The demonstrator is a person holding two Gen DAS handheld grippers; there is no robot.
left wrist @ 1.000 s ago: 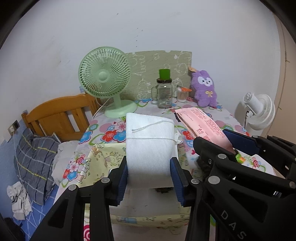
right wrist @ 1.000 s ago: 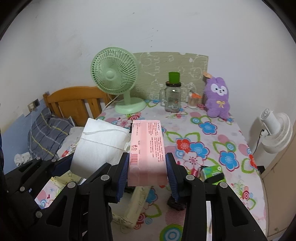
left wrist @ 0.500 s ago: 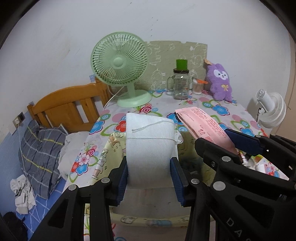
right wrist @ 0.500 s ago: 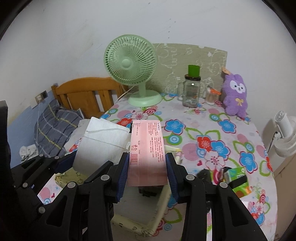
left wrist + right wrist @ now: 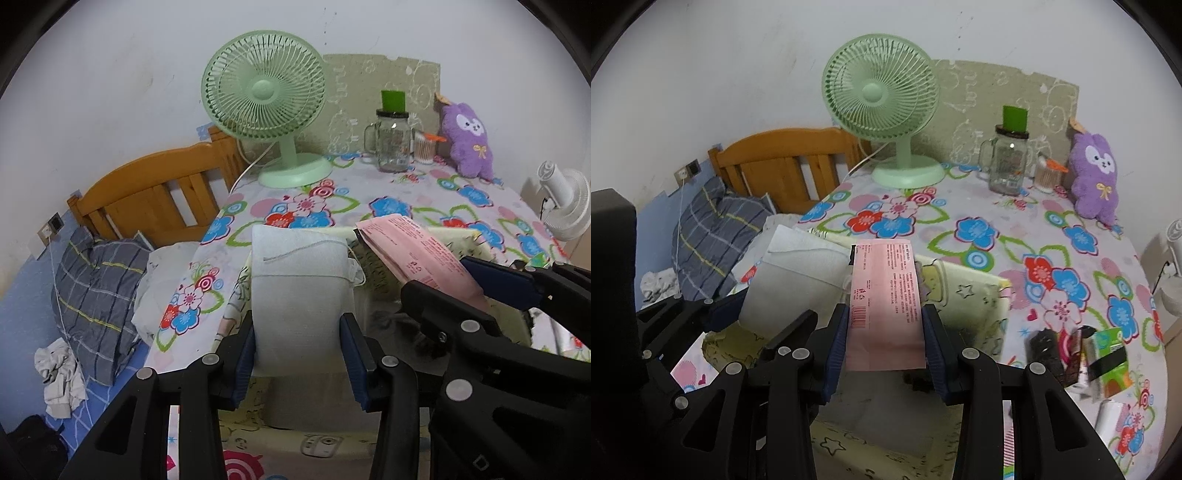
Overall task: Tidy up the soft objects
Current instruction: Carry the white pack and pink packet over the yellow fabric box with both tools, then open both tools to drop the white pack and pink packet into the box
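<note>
Fingers (image 5: 243, 354) pinch soft white pouch (image 5: 299, 295); others squeeze pink packet (image 5: 884, 306).

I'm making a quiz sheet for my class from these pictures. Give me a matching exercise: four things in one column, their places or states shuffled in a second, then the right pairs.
Things:
1. white pack
2. pink pack
3. purple plush toy
4. green fan

Places or states:
A. sits at the table's far edge, right of the glass jar
B. held in the right gripper
C. stands on the table, left of the glass jar
D. held in the left gripper

Pairs: 1-D, 2-B, 3-A, 4-C
</note>
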